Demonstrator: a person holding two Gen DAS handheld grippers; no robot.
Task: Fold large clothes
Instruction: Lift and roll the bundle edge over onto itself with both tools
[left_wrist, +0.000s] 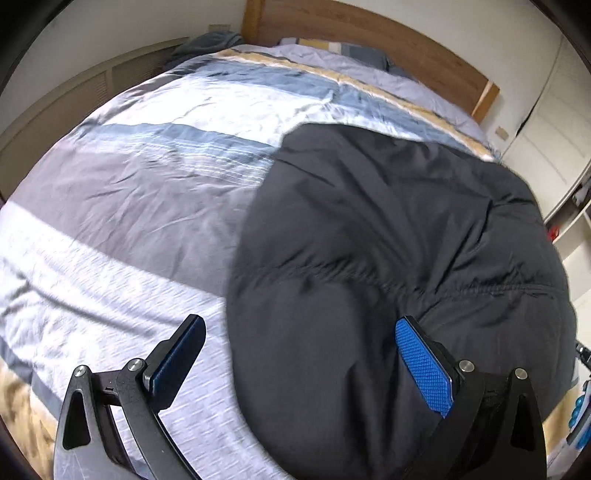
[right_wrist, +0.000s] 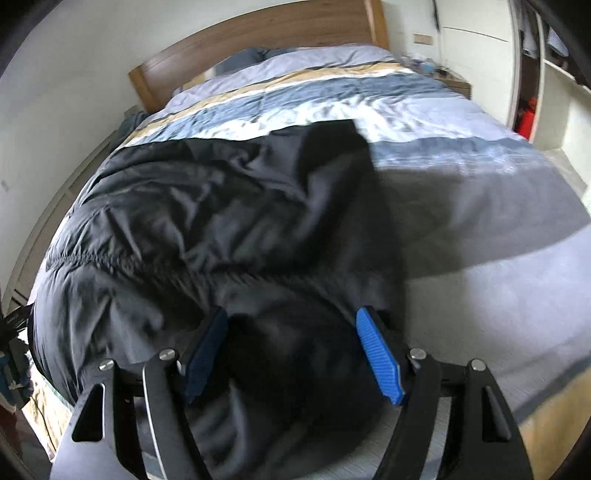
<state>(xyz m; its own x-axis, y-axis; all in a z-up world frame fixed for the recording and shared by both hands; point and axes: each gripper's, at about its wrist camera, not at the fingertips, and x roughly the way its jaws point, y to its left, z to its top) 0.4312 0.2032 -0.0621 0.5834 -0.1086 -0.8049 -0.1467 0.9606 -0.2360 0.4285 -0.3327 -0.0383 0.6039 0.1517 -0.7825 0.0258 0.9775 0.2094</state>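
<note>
A large black padded jacket lies spread on the striped bed cover; it also shows in the right wrist view. My left gripper is open above the jacket's near left edge, its blue-padded fingers wide apart, with nothing between them. My right gripper is open above the jacket's near right part, its fingers straddling a raised fold without closing on it. The right wrist view is blurred.
The bed cover has grey, white, blue and tan stripes. A wooden headboard stands at the far end with pillows. White wardrobe doors are on the right, and a low cabinet on the left.
</note>
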